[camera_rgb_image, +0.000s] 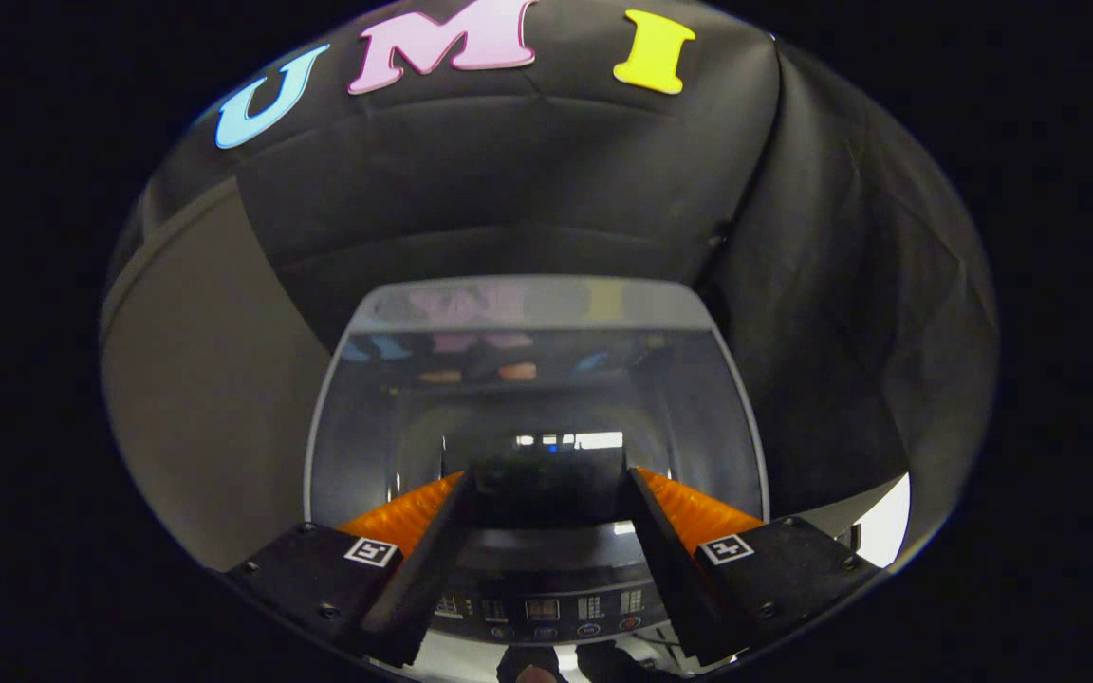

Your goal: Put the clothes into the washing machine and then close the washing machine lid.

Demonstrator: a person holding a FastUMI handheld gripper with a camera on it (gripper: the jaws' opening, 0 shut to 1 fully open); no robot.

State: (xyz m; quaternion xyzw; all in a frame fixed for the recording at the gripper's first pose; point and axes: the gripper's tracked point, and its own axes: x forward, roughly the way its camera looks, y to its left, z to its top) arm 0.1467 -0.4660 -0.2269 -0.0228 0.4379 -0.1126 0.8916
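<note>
The washing machine's glass lid (pixel 537 379) lies just ahead of my fingers, inside a pale grey rim (pixel 527 302). It looks to be lying down over the tub, and its dark glass mirrors the booth, so I cannot see what is inside. The machine's control panel (pixel 542 607), with small displays and round buttons, sits below and between the fingers. My gripper (pixel 546 479) hovers over the lid's near part, open wide with nothing between the fingers.
A plain grey panel (pixel 205 408) stands left of the machine. Black cloth (pixel 841 332) hangs behind it and to its right. A bright white patch (pixel 888 522) shows low at the right, past the right finger.
</note>
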